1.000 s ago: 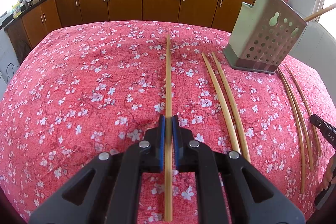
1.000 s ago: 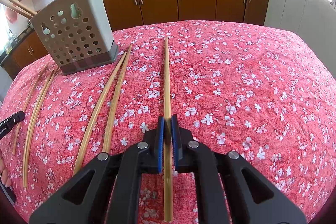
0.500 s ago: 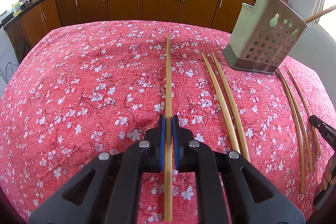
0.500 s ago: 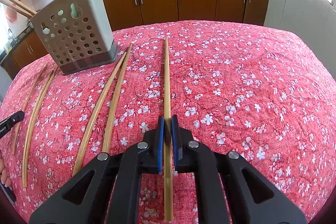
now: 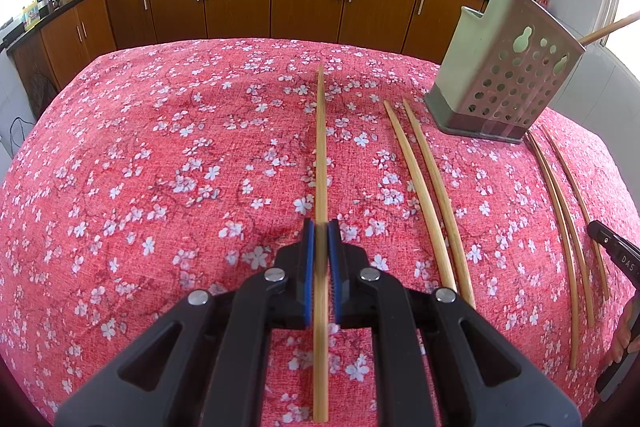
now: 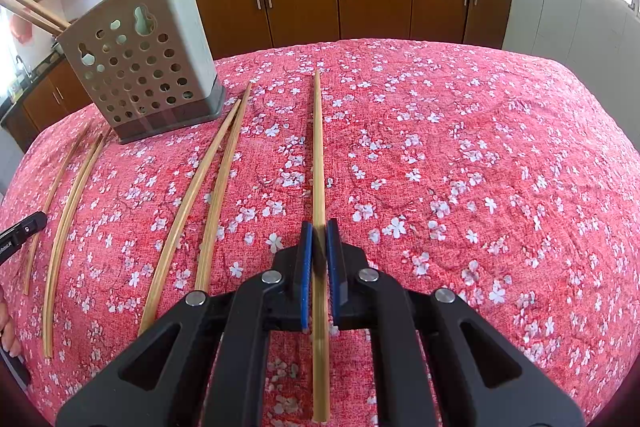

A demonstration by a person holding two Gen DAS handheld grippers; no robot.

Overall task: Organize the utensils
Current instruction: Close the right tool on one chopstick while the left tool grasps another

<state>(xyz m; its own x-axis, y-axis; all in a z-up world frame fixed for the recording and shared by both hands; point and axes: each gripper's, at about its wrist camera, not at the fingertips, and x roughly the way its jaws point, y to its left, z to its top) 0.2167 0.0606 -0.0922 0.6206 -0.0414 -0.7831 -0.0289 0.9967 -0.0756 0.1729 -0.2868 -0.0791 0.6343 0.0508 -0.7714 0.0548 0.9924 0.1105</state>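
Both jaws clamped: left gripper (image 5: 321, 239) pinches one chopstick (image 5: 320, 155), right gripper (image 6: 319, 239) pinches another chopstick (image 6: 318, 155), each stick pointing forward over the red floral tablecloth (image 5: 160, 187). Loose chopsticks (image 5: 424, 195) lie on the cloth beside the perforated utensil holder (image 5: 504, 75), more sticks standing in it. Right gripper's edge in left view shows "DAS", rest cut off.

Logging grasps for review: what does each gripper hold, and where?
Left gripper and right gripper each clamp one chopstick toward its near end.
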